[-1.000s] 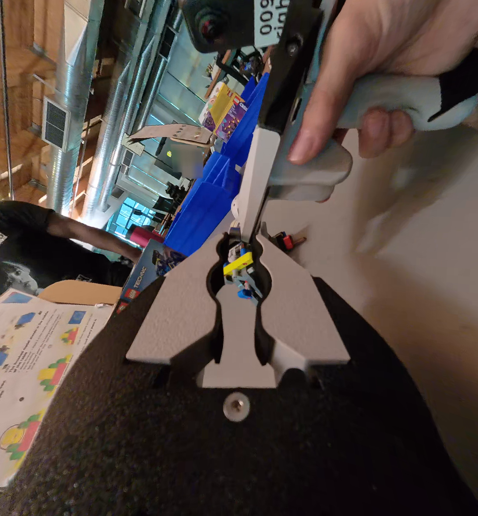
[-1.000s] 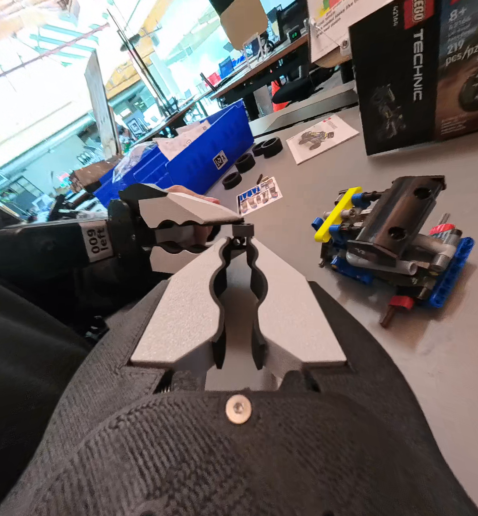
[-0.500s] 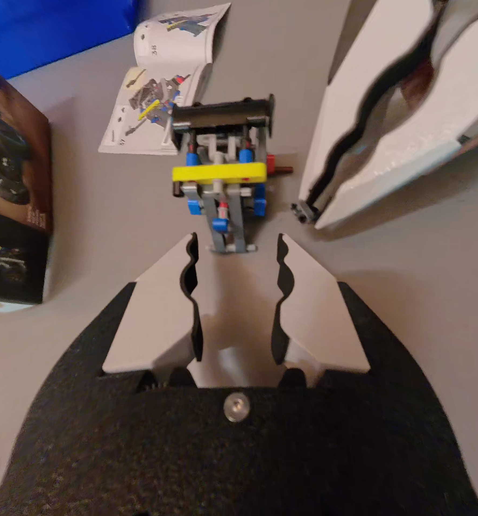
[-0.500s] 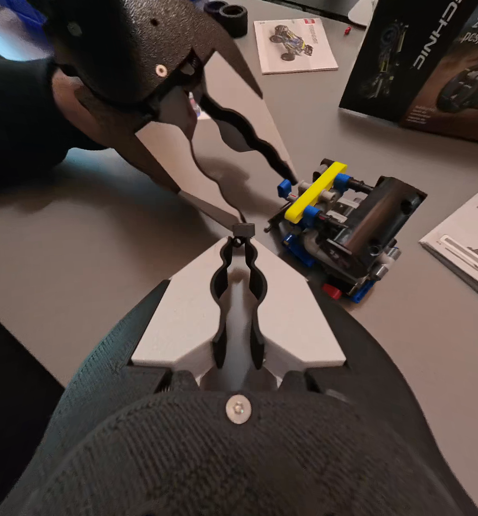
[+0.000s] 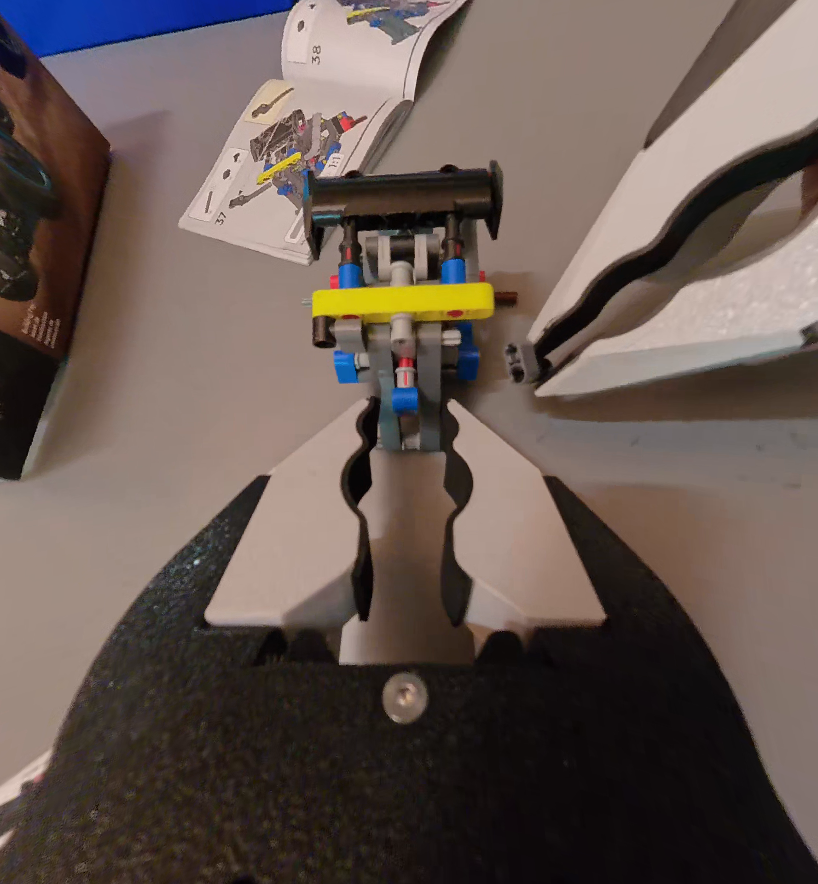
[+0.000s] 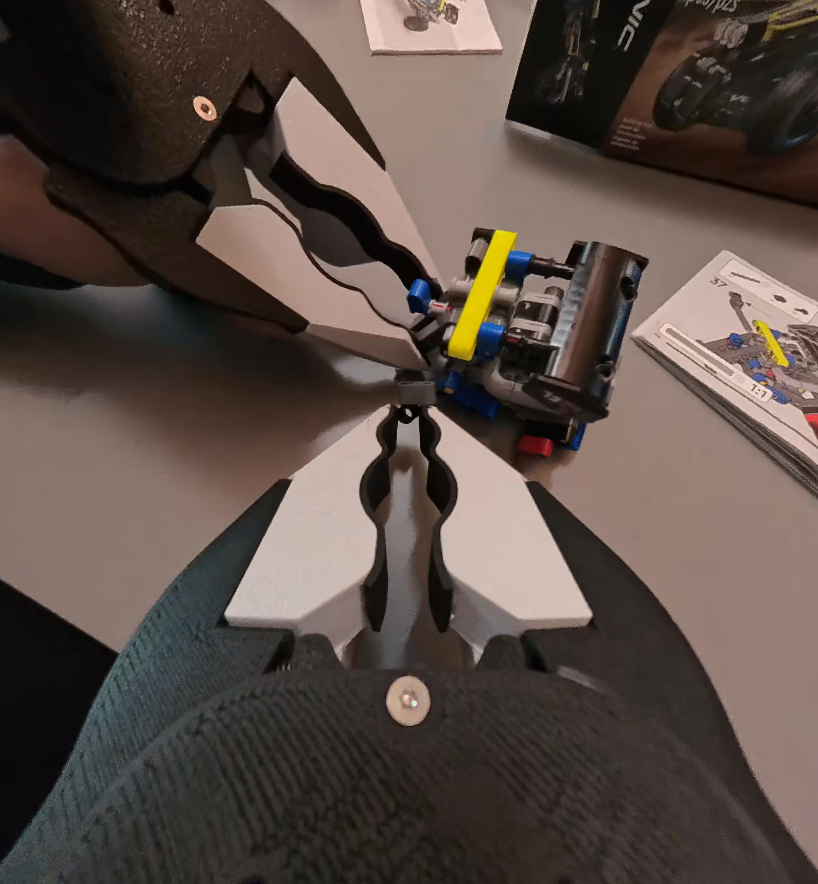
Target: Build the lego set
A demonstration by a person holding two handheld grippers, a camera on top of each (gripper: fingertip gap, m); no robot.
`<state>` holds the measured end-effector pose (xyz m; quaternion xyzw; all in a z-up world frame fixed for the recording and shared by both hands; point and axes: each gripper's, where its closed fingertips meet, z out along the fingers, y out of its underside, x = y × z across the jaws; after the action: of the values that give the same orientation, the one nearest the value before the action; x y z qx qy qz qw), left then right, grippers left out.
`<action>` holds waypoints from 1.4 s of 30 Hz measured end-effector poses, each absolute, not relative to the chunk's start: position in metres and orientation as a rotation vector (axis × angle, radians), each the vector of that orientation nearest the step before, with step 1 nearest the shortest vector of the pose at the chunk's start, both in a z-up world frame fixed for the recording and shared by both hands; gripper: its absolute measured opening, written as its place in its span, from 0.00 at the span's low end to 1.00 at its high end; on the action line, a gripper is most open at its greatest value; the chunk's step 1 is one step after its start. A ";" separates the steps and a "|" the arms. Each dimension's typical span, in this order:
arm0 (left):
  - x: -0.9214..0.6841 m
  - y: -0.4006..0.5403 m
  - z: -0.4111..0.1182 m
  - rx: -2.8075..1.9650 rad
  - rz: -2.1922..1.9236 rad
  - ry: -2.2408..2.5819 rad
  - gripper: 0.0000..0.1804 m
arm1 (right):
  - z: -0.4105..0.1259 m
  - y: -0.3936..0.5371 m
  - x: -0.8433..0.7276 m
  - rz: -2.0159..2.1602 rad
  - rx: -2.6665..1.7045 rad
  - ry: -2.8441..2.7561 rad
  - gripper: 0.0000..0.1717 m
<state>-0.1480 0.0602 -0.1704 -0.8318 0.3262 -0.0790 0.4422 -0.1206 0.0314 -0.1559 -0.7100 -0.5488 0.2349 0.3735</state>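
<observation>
Two tools over grey desk [image 5: 134, 335], left tool [image 5: 409, 425] clamped on grey front beams of small yellow, blue and black brick model [image 5: 402, 306], right tool [image 6: 408, 416] pinching small grey brick connector [image 6: 415, 393] just beside model, open instruction booklet [image 6: 751, 363] and dark cardboard box [image 6: 684, 81] near, bare desk toward near edge.

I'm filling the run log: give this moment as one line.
left hand-held gripper: shut on brick model's grey end | right hand-held gripper: shut on small grey connector beside model | on grey table

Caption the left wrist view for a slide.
Left gripper closed on grey stem of multicoloured brick assembly; right gripper beside it pinching small grey connector.
</observation>
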 end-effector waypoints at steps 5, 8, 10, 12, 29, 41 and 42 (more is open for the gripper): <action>-0.139 0.060 -0.171 -2.062 -0.067 0.775 0.13 | -0.152 0.034 -0.115 0.594 -1.820 -1.364 0.04; -0.131 0.058 -0.171 -2.050 -0.023 0.792 0.13 | -0.151 0.034 -0.111 0.655 -1.867 -1.319 0.04; -0.131 0.059 -0.170 -2.018 0.052 0.822 0.13 | -0.154 0.030 -0.110 0.744 -1.924 -1.303 0.04; -0.130 0.059 -0.170 -2.001 0.077 0.837 0.13 | -0.155 0.030 -0.107 0.800 -1.956 -1.256 0.04; -0.134 0.063 -0.164 -1.896 0.440 0.951 0.14 | -0.152 0.042 -0.106 0.792 -1.968 -1.084 0.03; -0.132 0.063 -0.168 -1.915 0.327 0.923 0.14 | -0.145 0.036 -0.110 1.311 -2.033 -0.933 0.03; -0.132 0.063 -0.169 -1.921 0.313 0.916 0.14 | -0.144 0.034 -0.111 1.370 -2.038 -0.913 0.03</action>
<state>-0.1323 0.0631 -0.1689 -0.7858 0.3748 0.1279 0.4751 -0.1108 0.0342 -0.1441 -0.7516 -0.3368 0.5052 0.2577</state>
